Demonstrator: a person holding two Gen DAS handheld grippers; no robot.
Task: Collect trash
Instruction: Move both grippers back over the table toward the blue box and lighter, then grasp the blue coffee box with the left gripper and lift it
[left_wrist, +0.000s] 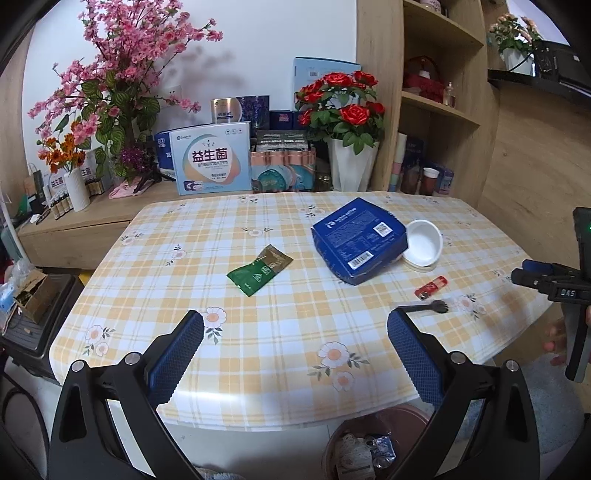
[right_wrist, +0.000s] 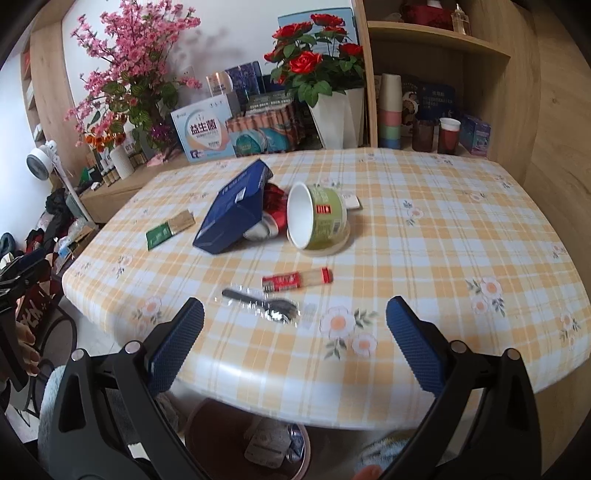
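On the checked tablecloth lie a green and brown sachet (left_wrist: 259, 270) (right_wrist: 170, 229), a tilted blue box (left_wrist: 358, 240) (right_wrist: 236, 212), a tipped green paper bowl (right_wrist: 317, 220) (left_wrist: 423, 245), a red wrapper (right_wrist: 297, 279) (left_wrist: 431, 287) and a wrapped black fork (right_wrist: 262, 305) (left_wrist: 428, 307). A red foil bag (right_wrist: 272, 206) lies under the box. My left gripper (left_wrist: 295, 354) hovers open over the near table edge with nothing between its fingers. My right gripper (right_wrist: 295, 347) is also open and empty, just short of the fork. A brown bin (left_wrist: 373, 439) (right_wrist: 243, 439) with trash stands below the table edge.
Behind the table a low cabinet holds product boxes (left_wrist: 212, 158), pink blossoms (left_wrist: 122, 85) and a white pot of red roses (left_wrist: 351, 162). Wooden shelves (right_wrist: 436, 48) with cups stand at the right. Clutter and a cardboard box (left_wrist: 33, 295) sit on the floor at the left.
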